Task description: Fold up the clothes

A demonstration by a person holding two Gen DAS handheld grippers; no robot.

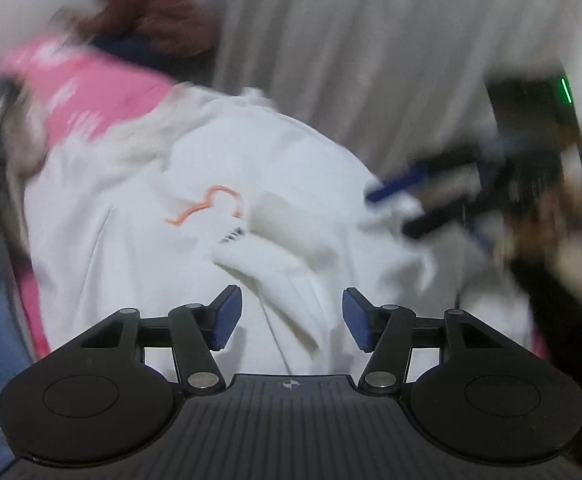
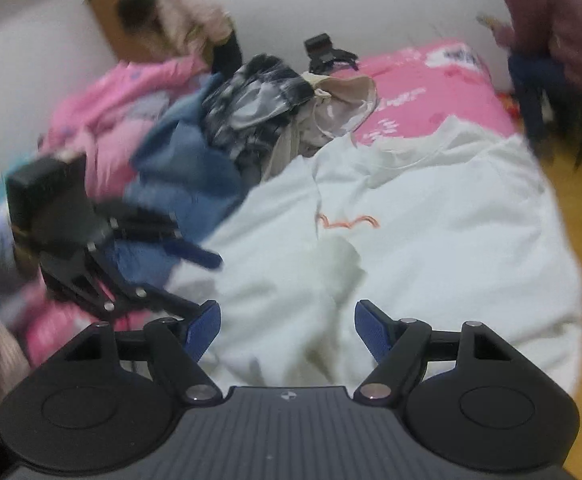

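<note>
Left wrist view: left gripper (image 1: 292, 318) jaws open, nothing between them, over crumpled white cotton garment with orange squiggle print (image 1: 195, 216) spread on pink patterned bed cover (image 1: 87, 92). Right gripper (image 1: 395, 208) blurred at right, jaws parted. Right wrist view: heap of blue denim and dark plaid clothes (image 2: 211, 136) left of garment; right gripper jaws open, empty.
</note>
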